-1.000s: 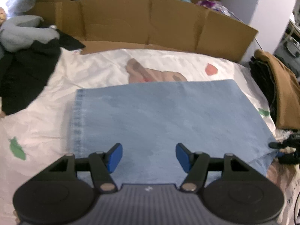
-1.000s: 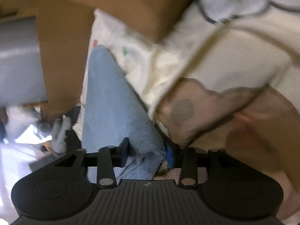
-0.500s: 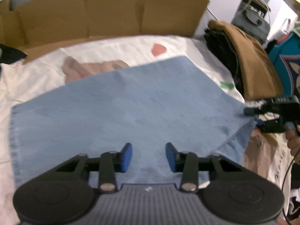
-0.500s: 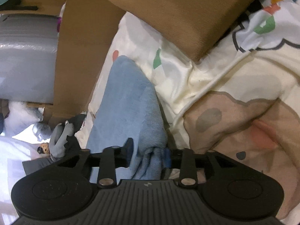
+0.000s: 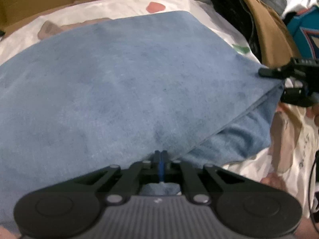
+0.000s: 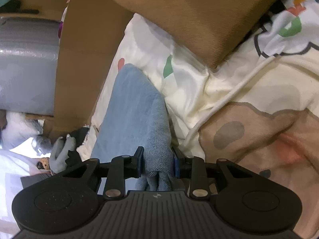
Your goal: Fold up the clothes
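Since a second ago our left gripper (image 5: 161,155) has dropped steeply and closed on the blue cloth's (image 5: 123,83) near edge. Our right gripper (image 6: 157,162) pinches its bunched corner, jaws just narrowing.

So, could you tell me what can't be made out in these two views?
- Left wrist view: blue denim garment is cut off at the left edge; its type is unclear.
- Left wrist view: left gripper hides the pinched edge.
- Right wrist view: right gripper covers the bunched corner.
- Left wrist view: brown garment hides the dark clothes below.

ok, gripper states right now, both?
Left gripper: just closed, pinching the near edge of the blue denim.
Right gripper: shut on a bunched denim corner.
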The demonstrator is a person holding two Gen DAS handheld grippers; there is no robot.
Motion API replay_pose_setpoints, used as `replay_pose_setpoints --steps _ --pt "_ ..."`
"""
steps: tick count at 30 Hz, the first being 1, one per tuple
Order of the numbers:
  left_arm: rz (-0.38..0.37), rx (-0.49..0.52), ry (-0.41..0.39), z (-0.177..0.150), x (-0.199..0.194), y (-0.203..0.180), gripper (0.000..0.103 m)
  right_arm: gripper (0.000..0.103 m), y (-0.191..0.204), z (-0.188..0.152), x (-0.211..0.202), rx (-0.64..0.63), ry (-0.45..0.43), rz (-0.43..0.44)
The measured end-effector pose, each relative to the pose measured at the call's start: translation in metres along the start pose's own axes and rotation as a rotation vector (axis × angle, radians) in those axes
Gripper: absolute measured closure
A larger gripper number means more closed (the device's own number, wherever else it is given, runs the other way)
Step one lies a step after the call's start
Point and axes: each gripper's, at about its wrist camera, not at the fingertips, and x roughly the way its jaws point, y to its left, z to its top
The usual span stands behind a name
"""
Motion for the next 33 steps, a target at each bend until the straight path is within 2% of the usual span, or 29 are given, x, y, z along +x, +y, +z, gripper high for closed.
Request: replay_pose_setpoints --steps 1,4,7,12,18,24,30,33 --pt "0.002 -0.001 0.013 0.003 -0.001 -0.001 0.101 0.072 0.002 0.000 0.000 -0.017 0.002 -0.011" --pt "-0.059 0.008 0.015 0.013 -0.014 -0.002 0.101 0.069 0.011 -0.001 0.002 -0.068 0.009 -0.036" --pt "-0.079 -0.030 -0.006 0.021 -0.024 0.006 0.100 0.068 0.015 -0.001 0.002 -0.097 0.015 -0.043" --pt "-0.010 -0.079 0.008 0.032 -0.004 0.023 0.100 0.068 0.016 -0.002 0.001 -0.108 0.015 -0.058" --pt "0.026 -0.082 -0.041 0.048 0.010 0.034 0.100 0.068 0.012 -0.002 -0.001 -0.109 0.021 -0.066" --pt "0.059 -0.093 -0.078 0.087 0.018 0.050 0.100 0.068 0.006 0.003 -0.003 -0.028 -0.005 -0.033" --pt "0.095 -0.118 -0.119 0.124 0.031 0.062 0.100 0.068 0.008 0.008 0.001 -0.046 0.014 -0.031" --pt "0.111 -0.165 -0.143 0.142 0.035 0.074 0.100 0.068 0.007 0.010 0.005 -0.049 0.014 -0.032"
